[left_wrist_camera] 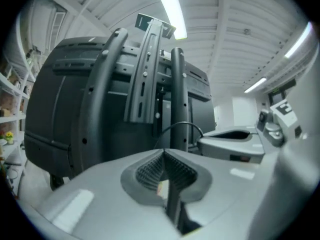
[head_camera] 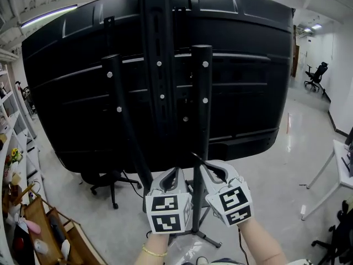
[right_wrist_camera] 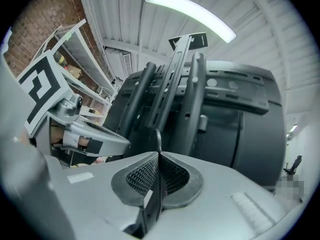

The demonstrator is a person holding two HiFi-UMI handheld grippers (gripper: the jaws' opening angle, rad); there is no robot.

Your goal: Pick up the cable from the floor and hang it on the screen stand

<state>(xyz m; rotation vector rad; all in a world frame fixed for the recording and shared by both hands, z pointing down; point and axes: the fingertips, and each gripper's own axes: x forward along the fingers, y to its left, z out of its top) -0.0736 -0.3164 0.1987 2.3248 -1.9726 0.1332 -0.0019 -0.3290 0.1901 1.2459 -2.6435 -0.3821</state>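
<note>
At the bottom centre of the head view, the left gripper [head_camera: 175,173] and the right gripper [head_camera: 205,164] show pale grey moulded shells tapering to dark tips. The left cube [head_camera: 165,213] and right cube [head_camera: 234,199] are white, printed with black square markers. A thin gold-coloured bracelet [head_camera: 153,252] circles the left wrist. In both gripper views, dark ribbed pads [left_wrist_camera: 150,170] line a V-shaped recess in the smooth grey casing.

The screen [head_camera: 71,65], its stand [head_camera: 202,93] and the thin cable [left_wrist_camera: 183,123] are black. The left gripper [head_camera: 175,171] and right gripper [head_camera: 204,164] are pale grey with black-and-white square markers; the floor [head_camera: 276,164] is glossy light grey.
</note>
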